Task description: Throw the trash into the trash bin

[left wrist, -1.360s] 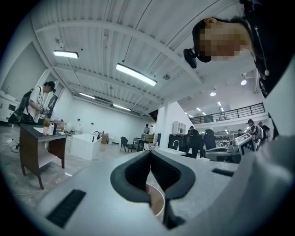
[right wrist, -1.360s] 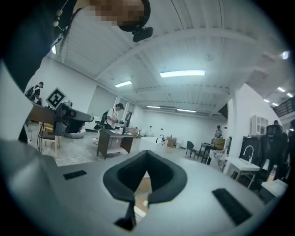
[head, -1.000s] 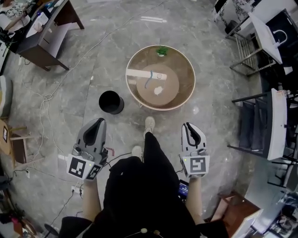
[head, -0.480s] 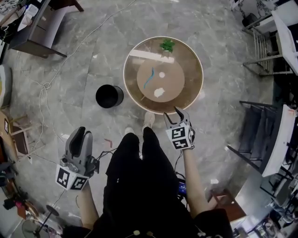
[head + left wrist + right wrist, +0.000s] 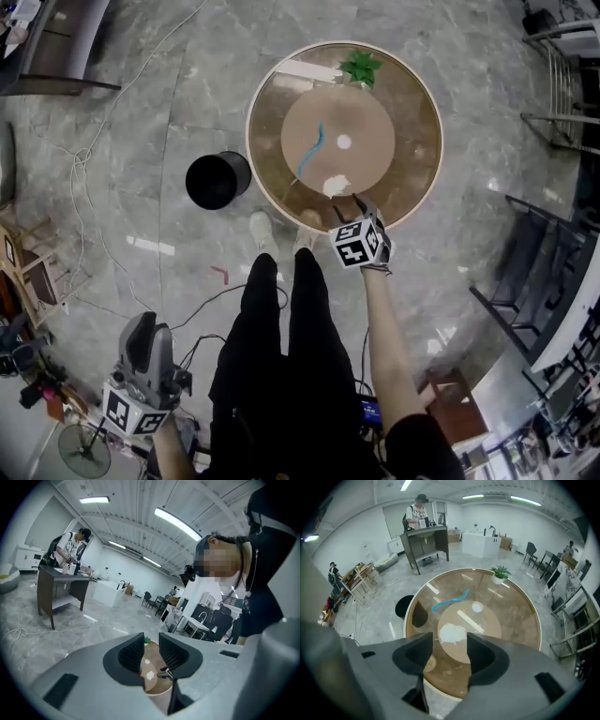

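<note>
The task is only just getting started: no piece of trash is sitting in either claw, and nothing is showing inside the black trash bin (image 5: 217,180), though its dark inside is giving little away.

The bin is standing on the floor (image 5: 141,216) at nine o'clock of the round table (image 5: 412,178), just beside its rim. All the trash on show is lying on the tabletop:
- A crumpled white tissue (image 5: 336,185) is resting at six o'clock of the lighter middle disc.
- A blue strip (image 5: 312,150) is lying at about nine o'clock of that disc.
- A small white disc (image 5: 344,142) is sitting near the centre.
- A potted plant (image 5: 360,67) is standing at twelve o'clock by the rim and is likely not trash.

The right gripper (image 5: 449,648) is hanging over the table's six o'clock edge, tilted steeply down. Its jaws are opening wide with nothing between the pads. The tissue is lying beyond them, straight in line with the gap.

The left gripper (image 5: 151,651) is hanging low at about seven o'clock, well apart from the table and bin. Its jaws are standing narrowly apart and empty.

So what is left is picking up the tissue, probably first, carrying it to the bin at nine o'clock and letting it go there. The same would then go for the strip and the small disc.
</note>
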The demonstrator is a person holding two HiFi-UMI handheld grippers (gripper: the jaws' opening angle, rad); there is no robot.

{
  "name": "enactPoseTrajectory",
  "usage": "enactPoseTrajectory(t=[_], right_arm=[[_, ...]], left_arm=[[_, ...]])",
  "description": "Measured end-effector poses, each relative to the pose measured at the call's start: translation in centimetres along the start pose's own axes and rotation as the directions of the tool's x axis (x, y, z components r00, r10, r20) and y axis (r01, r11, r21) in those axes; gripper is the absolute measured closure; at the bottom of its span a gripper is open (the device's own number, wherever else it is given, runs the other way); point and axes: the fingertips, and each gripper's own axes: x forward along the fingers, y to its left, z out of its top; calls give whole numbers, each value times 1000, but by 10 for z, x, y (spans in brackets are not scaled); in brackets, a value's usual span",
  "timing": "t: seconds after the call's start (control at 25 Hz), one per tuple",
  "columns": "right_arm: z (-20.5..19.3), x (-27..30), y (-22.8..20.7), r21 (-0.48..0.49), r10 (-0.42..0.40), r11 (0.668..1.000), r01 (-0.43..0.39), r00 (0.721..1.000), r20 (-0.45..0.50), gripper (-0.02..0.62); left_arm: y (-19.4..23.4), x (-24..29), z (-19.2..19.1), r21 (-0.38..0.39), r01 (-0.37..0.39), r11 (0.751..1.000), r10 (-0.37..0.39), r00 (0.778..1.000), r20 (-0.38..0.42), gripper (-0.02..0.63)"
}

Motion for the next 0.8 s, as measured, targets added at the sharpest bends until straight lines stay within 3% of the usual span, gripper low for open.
enactPoseTrajectory(t=[0.32, 0.6, 0.8], right_arm=[[-16, 63, -7, 1, 35, 999, -35, 995, -90, 373], [-20, 84, -2, -2, 46, 999, -47, 990, -130, 407], [-19, 93, -5, -23, 17, 1000, -21, 989, -148, 468]], left_arm=[[17, 5, -46, -74, -26, 997, 18, 995, -101, 520], [28, 1, -56, -100, -54, 994, 41, 992, -122, 520], [37, 2, -57, -112, -72, 991, 59, 991, -118, 520]])
